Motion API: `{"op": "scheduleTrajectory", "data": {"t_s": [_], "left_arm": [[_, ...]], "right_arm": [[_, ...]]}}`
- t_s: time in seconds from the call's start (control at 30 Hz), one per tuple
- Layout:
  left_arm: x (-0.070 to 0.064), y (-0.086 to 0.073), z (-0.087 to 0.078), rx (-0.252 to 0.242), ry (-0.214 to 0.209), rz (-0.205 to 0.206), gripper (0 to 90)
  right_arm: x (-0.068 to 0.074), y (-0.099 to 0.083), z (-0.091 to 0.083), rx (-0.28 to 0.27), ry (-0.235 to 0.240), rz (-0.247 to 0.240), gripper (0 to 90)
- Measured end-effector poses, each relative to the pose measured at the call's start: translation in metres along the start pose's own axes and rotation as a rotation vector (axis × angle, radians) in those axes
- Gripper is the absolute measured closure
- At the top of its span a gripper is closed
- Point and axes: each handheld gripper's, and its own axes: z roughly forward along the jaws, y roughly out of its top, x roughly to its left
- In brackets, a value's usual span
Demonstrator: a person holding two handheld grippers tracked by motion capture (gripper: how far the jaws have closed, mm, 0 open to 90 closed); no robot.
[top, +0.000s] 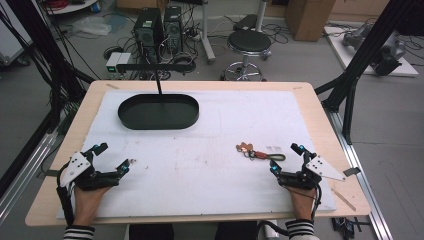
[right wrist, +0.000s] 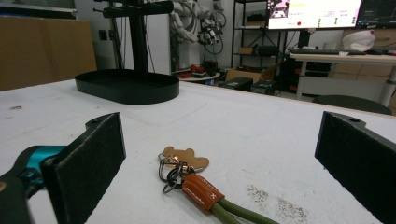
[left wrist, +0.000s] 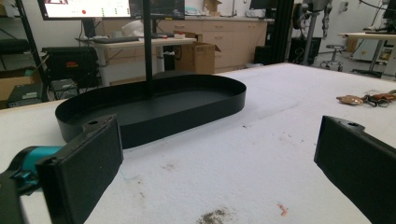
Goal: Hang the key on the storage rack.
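Both tongs released, left tongs [top: 114, 158] near black tray [top: 158, 111], right tongs [top: 285, 158] just beside keychain [top: 260, 153], white mat [top: 200, 165]

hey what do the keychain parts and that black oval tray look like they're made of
The keychain pairs an olive strap that looks like woven cord with an orange-brown tab of stitched leather or imitation, dark metal rings, and a flat tan bear-shaped charm, possibly leather or wood. The tray has thin, even walls and a matte black finish, which suggests painted sheet metal, though plastic is possible.
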Motion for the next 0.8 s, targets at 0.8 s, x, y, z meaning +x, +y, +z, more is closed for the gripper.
{"op": "scheduleTrajectory", "data": {"t_s": [0.8], "left_arm": [[-0.0003,0.0001,0.0,0.001,0.008,0.004,1.7]], "right_arm": [[0.0013,0.0034,0.0057,0.062,0.008,-0.014,0.6]]}}
